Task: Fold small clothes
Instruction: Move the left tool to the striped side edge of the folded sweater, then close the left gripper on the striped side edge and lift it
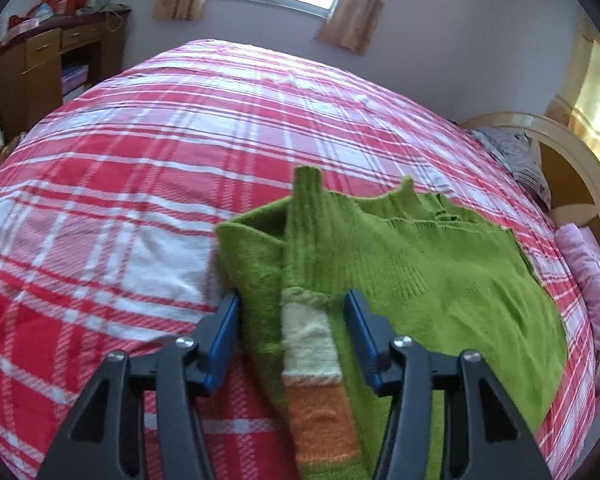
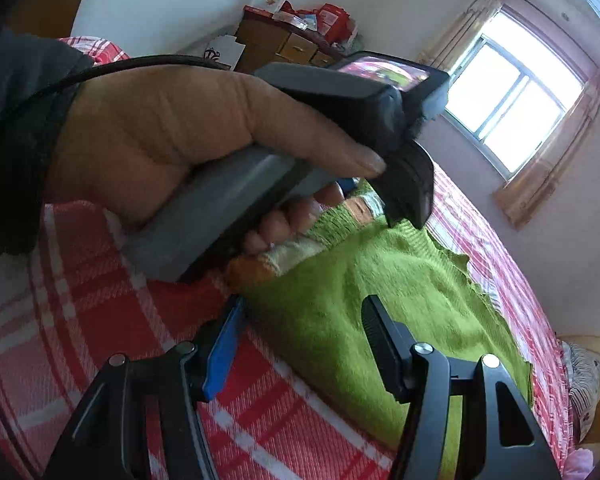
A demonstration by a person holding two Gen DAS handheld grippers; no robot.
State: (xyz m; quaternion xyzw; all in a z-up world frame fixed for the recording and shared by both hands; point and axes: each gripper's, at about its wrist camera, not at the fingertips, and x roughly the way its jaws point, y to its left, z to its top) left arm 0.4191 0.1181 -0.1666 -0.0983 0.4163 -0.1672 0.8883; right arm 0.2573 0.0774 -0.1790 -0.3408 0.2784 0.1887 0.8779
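Note:
A green knitted sweater (image 1: 440, 280) lies spread on the bed, with one sleeve (image 1: 312, 340) folded across its left side. The sleeve ends in cream and orange bands. My left gripper (image 1: 294, 316) straddles that sleeve, one blue pad on each side, and the fabric between them lies flat and unpinched. In the right wrist view the sweater (image 2: 380, 280) fills the middle. My right gripper (image 2: 302, 320) hovers open over its near edge. Just beyond it a hand (image 2: 160, 132) holds the left gripper's handle above the striped cuff (image 2: 292, 252).
A red and white plaid cover (image 1: 140, 160) spans the whole bed. At its right end are a wooden headboard (image 1: 572, 168), a grey patterned pillow (image 1: 516, 156) and a pink cloth (image 1: 592, 280). A cluttered brown desk (image 1: 40, 64) stands at the far left.

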